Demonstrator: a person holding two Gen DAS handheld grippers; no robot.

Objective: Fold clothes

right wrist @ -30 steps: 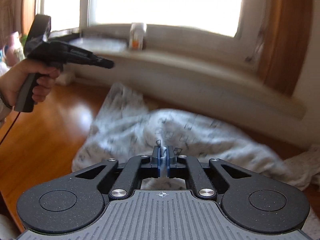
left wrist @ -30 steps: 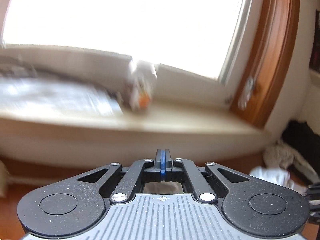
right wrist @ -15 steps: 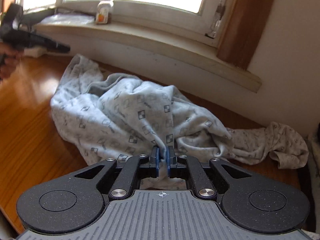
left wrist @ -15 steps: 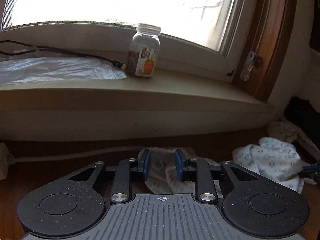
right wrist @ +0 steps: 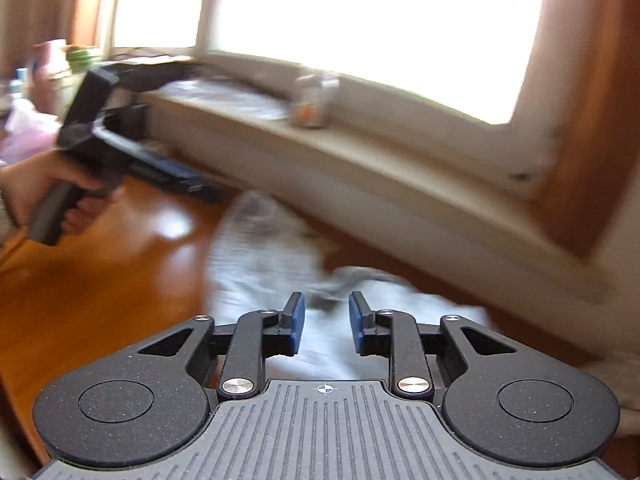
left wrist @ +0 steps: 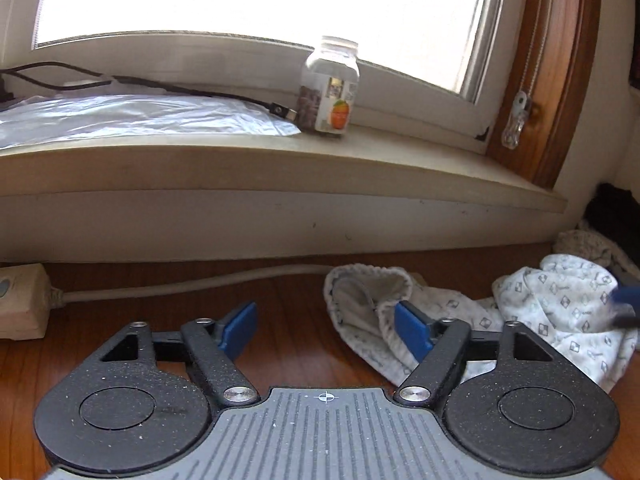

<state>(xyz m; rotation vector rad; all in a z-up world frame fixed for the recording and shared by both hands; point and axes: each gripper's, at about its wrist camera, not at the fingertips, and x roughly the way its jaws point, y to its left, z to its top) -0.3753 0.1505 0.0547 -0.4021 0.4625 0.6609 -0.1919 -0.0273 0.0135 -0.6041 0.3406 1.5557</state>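
A pale grey garment [left wrist: 560, 312] with a small square print lies crumpled on the wooden floor [left wrist: 288, 344] below the window sill. One end of it [left wrist: 368, 300] lies just beyond my left gripper's right finger. My left gripper [left wrist: 326, 330] is wide open and empty above the floor. In the right wrist view the same garment [right wrist: 272, 248] is blurred and spreads ahead of my right gripper [right wrist: 326, 326], which is open with nothing between its pads. The left gripper, held in a hand, also shows in that view [right wrist: 188, 178].
A window sill [left wrist: 360, 160] runs across the back, with a jar [left wrist: 330, 86], a plastic bag [left wrist: 132, 116] and a black cable [left wrist: 192, 90] on it. A power strip [left wrist: 20, 300] and its white cord [left wrist: 200, 282] lie on the floor at left. Other clothes [left wrist: 588, 244] are piled at right.
Both grippers have opened: the left went from shut to wide open, and the right let go of the garment fold it was pinching. The right view swung and is now blurred.
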